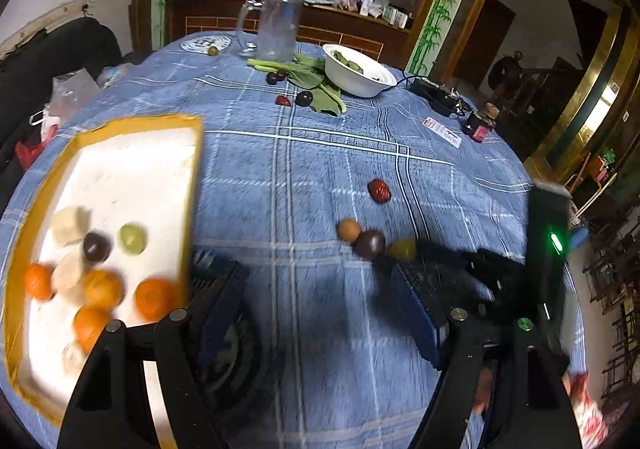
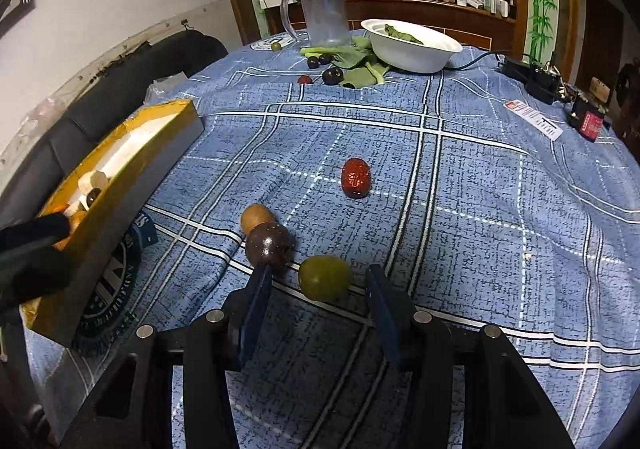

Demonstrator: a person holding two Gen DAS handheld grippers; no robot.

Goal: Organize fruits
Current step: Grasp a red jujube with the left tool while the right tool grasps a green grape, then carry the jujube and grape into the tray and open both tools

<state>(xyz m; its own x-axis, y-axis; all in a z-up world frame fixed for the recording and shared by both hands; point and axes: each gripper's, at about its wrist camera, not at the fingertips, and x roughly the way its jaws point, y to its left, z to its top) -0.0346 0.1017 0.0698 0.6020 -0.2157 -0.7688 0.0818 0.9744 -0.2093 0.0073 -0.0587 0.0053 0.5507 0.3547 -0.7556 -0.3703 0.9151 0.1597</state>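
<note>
— Why does the right gripper sit so low on the blue cloth?

— I think it wants the green fruit. Its jaws are apart, the fruit lies between them, but the pads do not press it yet.

— And the left gripper?

— Open and empty, just beside the yellow box. The box holds several oranges, a dark plum, a green fruit and pale pieces. The white bowl, far back, has only greens.
</note>
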